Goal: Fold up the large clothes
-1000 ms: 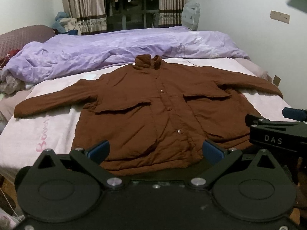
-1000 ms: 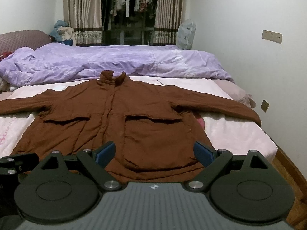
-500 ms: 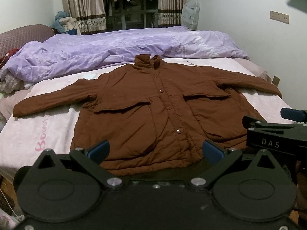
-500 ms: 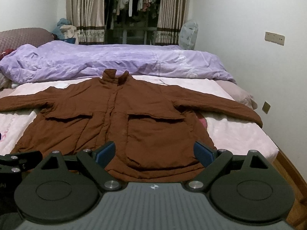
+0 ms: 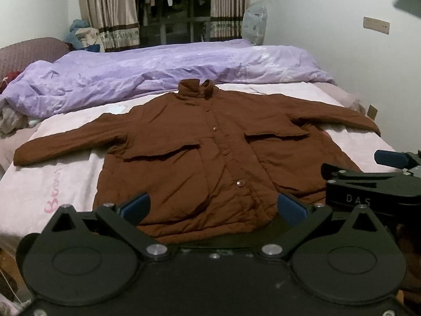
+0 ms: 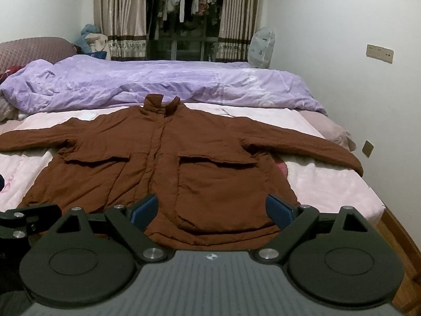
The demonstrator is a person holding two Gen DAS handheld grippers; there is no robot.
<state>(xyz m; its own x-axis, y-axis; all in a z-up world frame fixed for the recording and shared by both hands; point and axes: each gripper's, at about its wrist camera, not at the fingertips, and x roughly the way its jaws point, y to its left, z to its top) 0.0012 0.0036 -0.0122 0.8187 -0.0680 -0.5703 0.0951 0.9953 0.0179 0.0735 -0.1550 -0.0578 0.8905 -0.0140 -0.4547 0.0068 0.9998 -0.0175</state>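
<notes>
A rumpled lilac duvet [image 6: 163,84] lies across the far half of the pink bed sheet [image 6: 329,181]. Beyond it, patterned curtains [image 6: 119,15] frame a rack of hanging clothes [image 6: 184,2]. A covered fan [image 6: 261,46] stands far right.

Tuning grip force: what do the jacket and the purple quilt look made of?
Jacket: looks like matte brown woven cloth, lightly padded; puffy creases, no sheen, shiny snap buttons. Quilt: thin smooth fabric over filling, slight sheen, fine sharp wrinkles. Exact fibres can't be told.
</notes>
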